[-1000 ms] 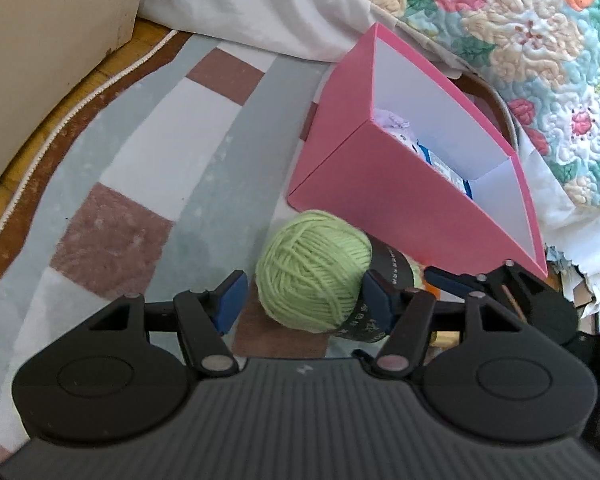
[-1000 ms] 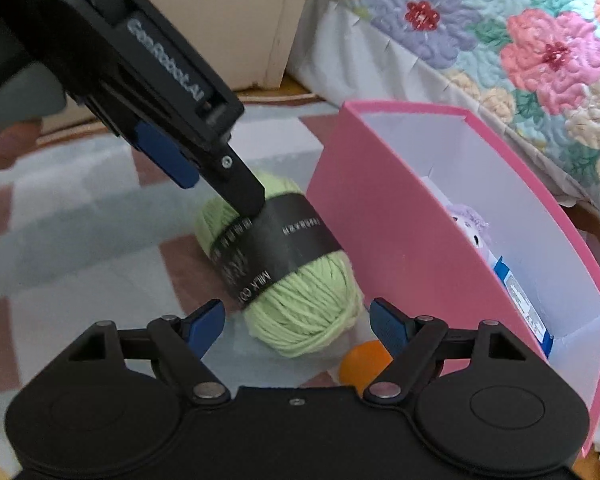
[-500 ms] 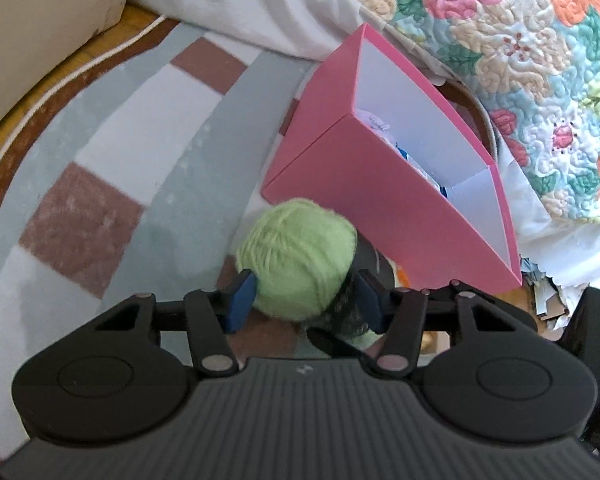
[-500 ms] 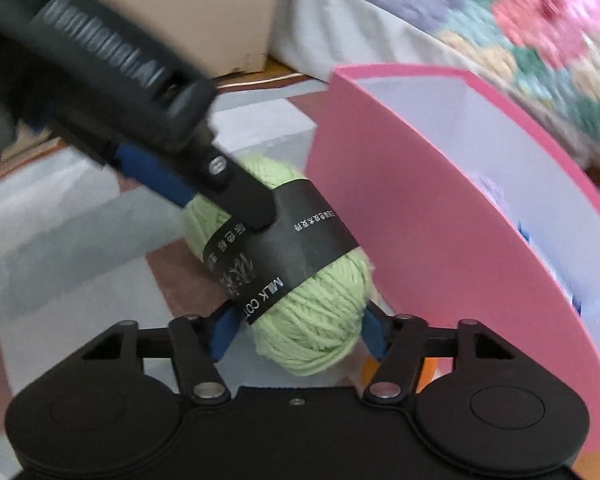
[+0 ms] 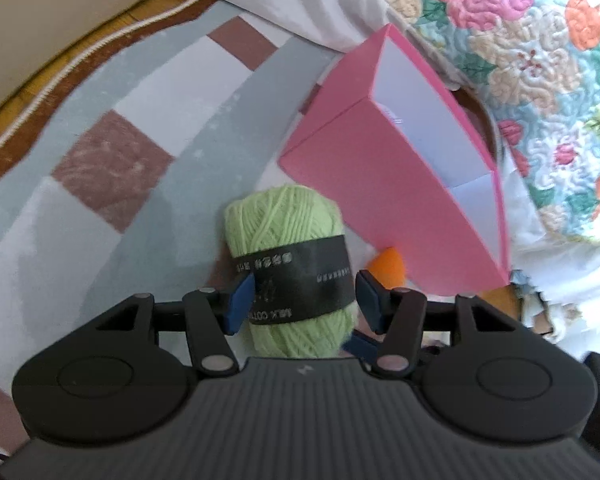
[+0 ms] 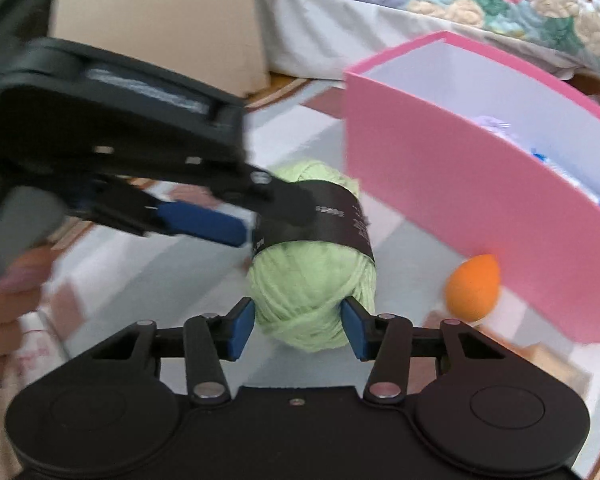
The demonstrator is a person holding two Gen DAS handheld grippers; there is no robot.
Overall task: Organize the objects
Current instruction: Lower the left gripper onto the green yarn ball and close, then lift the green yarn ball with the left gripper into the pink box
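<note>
A light green yarn ball [image 5: 286, 236] with a black paper band sits between the blue pads of both grippers. My left gripper [image 5: 305, 300] grips it across the black band. My right gripper [image 6: 296, 328] is closed on its lower end [image 6: 312, 300]. The left gripper also shows in the right wrist view [image 6: 260, 216], reaching in from the left. The yarn is held above the rug, just left of an open pink box [image 5: 400, 188] with white inner walls [image 6: 480, 176]. Small items lie inside the box, partly hidden.
An orange teardrop sponge [image 6: 474, 288] lies on the rug against the pink box; it also shows in the left wrist view [image 5: 388, 266]. A patterned grey, white and brown rug [image 5: 112, 168] covers the floor. A bed with a floral quilt [image 5: 532, 40] stands behind, a beige cabinet [image 6: 160, 12] at the left.
Both grippers have closed onto the yarn ball, and it has been lifted and turned. The orange sponge beneath it is now uncovered beside the box.
</note>
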